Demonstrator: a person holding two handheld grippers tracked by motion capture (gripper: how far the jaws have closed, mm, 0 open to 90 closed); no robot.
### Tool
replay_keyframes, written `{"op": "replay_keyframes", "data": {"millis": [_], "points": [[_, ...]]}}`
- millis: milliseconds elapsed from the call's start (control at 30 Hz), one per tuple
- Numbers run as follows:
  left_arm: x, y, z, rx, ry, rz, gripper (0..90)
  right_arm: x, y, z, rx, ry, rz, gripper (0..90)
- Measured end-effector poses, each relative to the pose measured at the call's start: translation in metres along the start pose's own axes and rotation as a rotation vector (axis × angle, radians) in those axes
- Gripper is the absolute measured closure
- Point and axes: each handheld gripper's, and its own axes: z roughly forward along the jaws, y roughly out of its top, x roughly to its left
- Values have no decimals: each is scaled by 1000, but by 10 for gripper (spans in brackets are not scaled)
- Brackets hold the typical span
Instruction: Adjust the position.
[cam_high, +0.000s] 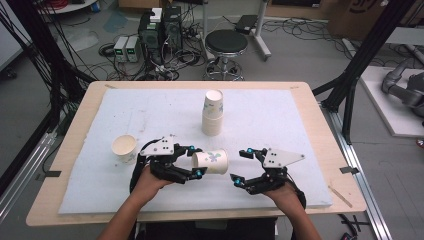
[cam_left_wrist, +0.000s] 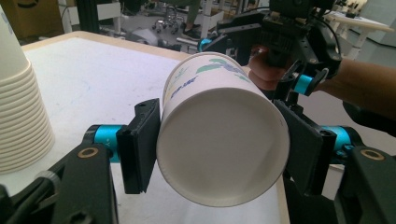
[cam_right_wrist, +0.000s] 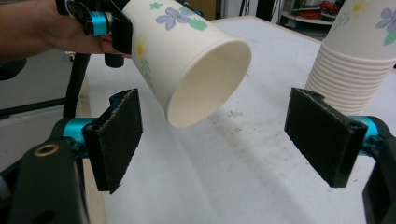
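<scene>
White paper cup with painted flowers (cam_high: 210, 162) lies on its side in the air, just above the desk (cam_high: 310, 95) with its white foam mat (cam_high: 165, 110). The left gripper (cam_high: 196, 161) has its black fingers (cam_left_wrist: 138, 144) pressed on the cup near its closed bottom, one on each side. The cup's open mouth points at the right gripper (cam_high: 239, 166), whose fingers (cam_right_wrist: 327, 134) are spread wide with nothing between them.

I think the cup could get squashed, because paper is thin and soft and the fingers are hard. It could also slip out, since its smooth round wall gets narrower toward the bottom.

A tall stack of white paper cups (cam_high: 213, 113) stands near the middle. One more plain paper cup (cam_high: 124, 148) stands upright beside the left gripper.
</scene>
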Motion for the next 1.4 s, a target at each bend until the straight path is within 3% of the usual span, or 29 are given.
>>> {"op": "replay_keyframes", "data": {"millis": [500, 733, 1067, 1400], "points": [[-4, 4, -3, -36, -64, 3, 348, -1, -4, 1, -10, 63, 26, 220], [-6, 4, 1, -33, -116, 4, 348, 3, -2, 7, -10, 115, 21, 215], [-5, 4, 4, -77, -201, -28, 350, 5, 0, 11, -39, 184, 36, 199], [-4, 2, 8, -100, -259, -58, 350, 7, 1, 14, -73, 238, 60, 194]]}}
